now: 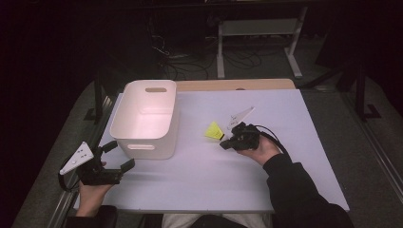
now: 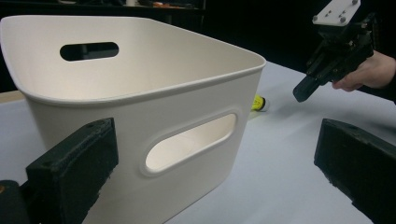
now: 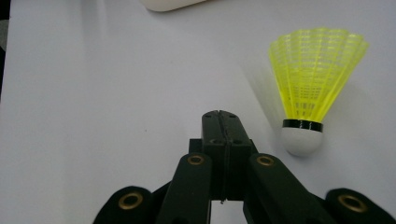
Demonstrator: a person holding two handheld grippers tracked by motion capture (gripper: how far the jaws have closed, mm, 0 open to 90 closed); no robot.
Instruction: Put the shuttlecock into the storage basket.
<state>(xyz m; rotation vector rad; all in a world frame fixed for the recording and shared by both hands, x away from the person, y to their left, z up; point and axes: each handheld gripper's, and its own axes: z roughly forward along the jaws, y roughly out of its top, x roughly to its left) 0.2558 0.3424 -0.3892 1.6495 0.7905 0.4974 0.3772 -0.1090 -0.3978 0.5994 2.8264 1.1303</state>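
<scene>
Plainly, the relation that matters is between the right gripper [image 3: 219, 116] and the yellow shuttlecock [image 3: 310, 88]. In the right gripper view the shuttlecock lies on the pale tabletop [image 3: 93, 116] just beside the jaw tips, off to their right and a little ahead, not between them. Its long axis runs roughly along the jaws' own direction, white cork end [image 3: 302, 140] toward the gripper and the open skirt pointing away. The right jaws are pressed together with nothing held, so I judge they must part and shift sideways toward the cork before any pick-up.

From the high view, the right gripper [image 1: 227, 142] is by far the nearer one: the shuttlecock [image 1: 214, 130] sits just beside it, between it and the white storage bin [image 1: 147, 118]. The left gripper [image 1: 119, 156] rests near the table's front left corner, well apart from the shuttlecock, its jaws standing wide apart and empty, facing the bin's handle slot [image 2: 187, 147].

No brand, label or legible writing appears on the shuttlecock, the bin or either gripper.
</scene>
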